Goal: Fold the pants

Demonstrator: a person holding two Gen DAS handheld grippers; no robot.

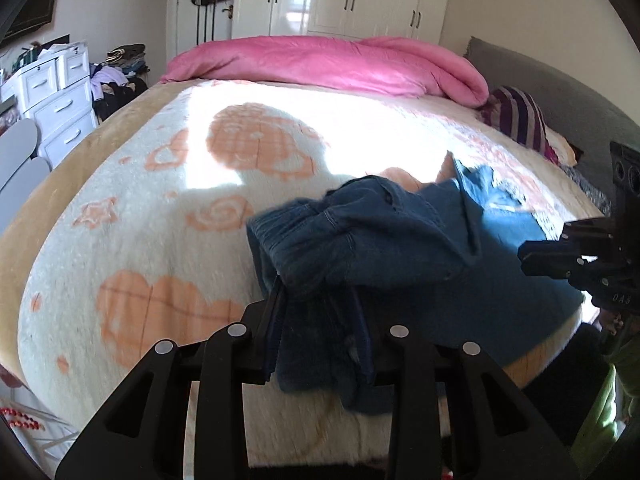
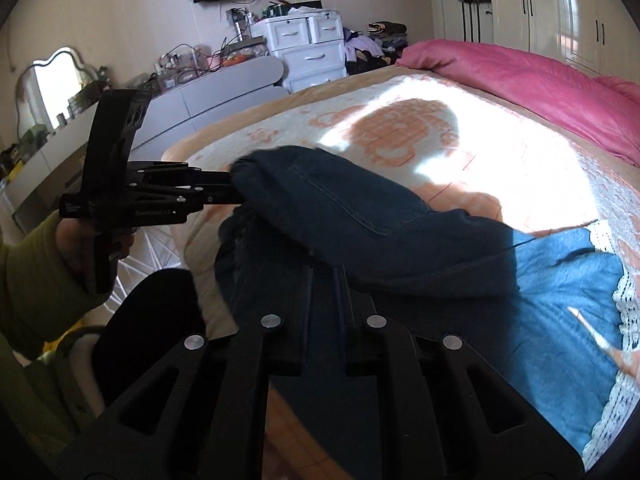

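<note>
Dark blue denim pants (image 1: 372, 236) lie bunched on the near side of the bed, with lace-trimmed hems (image 2: 624, 292) spread flat at the right. My left gripper (image 1: 320, 292) is shut on a fold of the pants and lifts it off the blanket; it also shows in the right wrist view (image 2: 236, 188), gripping the waist end. My right gripper (image 2: 324, 276) is shut on another part of the pants, with cloth pinched between its fingers. The right gripper also shows in the left wrist view (image 1: 532, 252) at the right edge, next to the pants.
The bed carries a cream blanket with orange patterns (image 1: 160, 200). A pink duvet (image 1: 320, 64) lies along the far side. A striped pillow (image 1: 520, 116) sits at the headboard. White drawers (image 2: 312, 48) and a grey dresser (image 2: 224, 84) stand beside the bed.
</note>
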